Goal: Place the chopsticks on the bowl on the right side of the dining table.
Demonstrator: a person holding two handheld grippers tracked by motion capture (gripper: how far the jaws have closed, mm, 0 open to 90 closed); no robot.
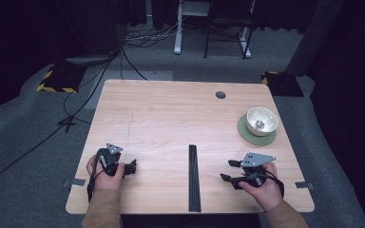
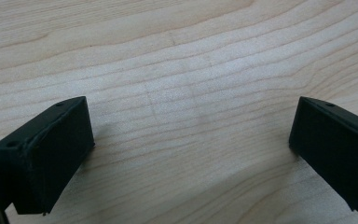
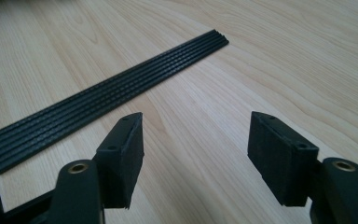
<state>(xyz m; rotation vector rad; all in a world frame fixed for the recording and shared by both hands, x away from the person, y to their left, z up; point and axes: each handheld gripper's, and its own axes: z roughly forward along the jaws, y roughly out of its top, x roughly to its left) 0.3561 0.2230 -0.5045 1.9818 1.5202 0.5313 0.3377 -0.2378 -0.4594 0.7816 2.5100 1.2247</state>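
both hands rest near front edge of wooden table (image 1: 171,109). left gripper (image 1: 132,167) sits at front left, jaws spread wide, bare wood between them. right gripper (image 1: 229,170) at front right, jaws spread too, nothing pinched. black ribbed strip (image 1: 194,177) lies flat between both grippers, closer to right one, not touching either. white bowl (image 1: 262,120) on green coaster (image 1: 245,133) sits far right, well apart.

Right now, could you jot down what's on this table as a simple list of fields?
table: light wood
black strip: long ridged strip lying flat between the hands
bowl: white, far right, something small and pale inside
mat: round green mat under the bowl
left gripper: open, nothing between its jaws
right gripper: open, nothing between its jaws, pointing toward the strip
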